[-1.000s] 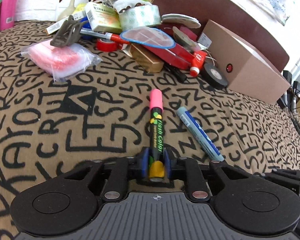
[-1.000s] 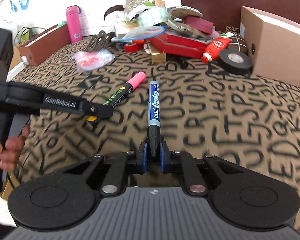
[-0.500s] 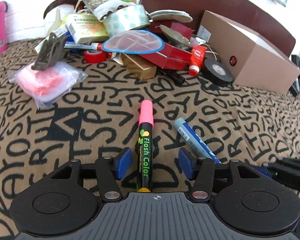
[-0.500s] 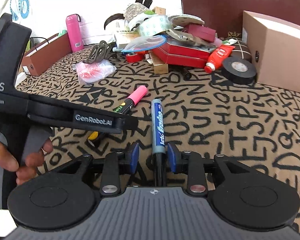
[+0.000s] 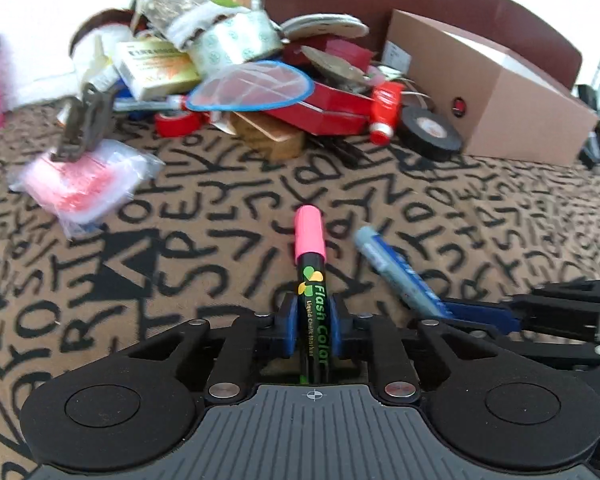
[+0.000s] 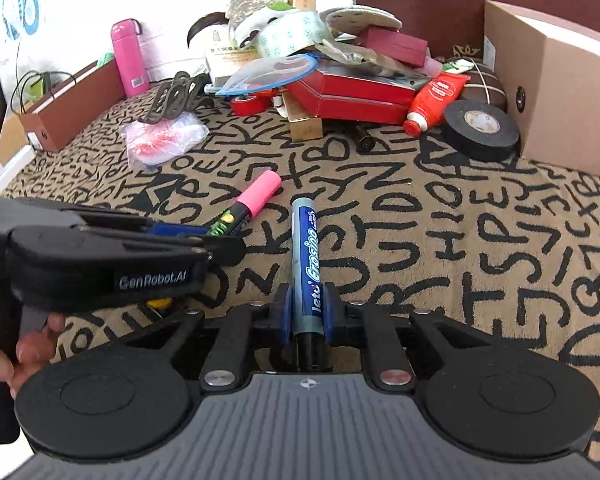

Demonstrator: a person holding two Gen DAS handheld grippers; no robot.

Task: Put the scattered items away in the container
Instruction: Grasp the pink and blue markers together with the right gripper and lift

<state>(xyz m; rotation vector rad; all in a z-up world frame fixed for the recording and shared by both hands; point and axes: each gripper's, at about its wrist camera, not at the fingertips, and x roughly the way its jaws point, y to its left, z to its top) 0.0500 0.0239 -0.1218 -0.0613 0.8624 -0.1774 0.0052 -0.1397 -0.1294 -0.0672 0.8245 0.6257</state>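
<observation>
My left gripper is shut on a black marker with a pink cap; the marker points forward over the letter-patterned cloth. My right gripper is shut on a blue marker, also pointing forward. Each view shows the other gripper beside it: the right gripper with the blue marker in the left wrist view, the left gripper with the pink-capped marker in the right wrist view. A brown cardboard box stands at the back right, also in the left wrist view.
A pile of clutter lies at the back: red boxes, tape rolls, a red tube, a clear pouch. A plastic bag with pink contents lies left. A pink bottle and a brown tray stand far left.
Half a second ago both grippers were open with the markers lying between their fingers; now both have closed on them again, further up the barrels.
</observation>
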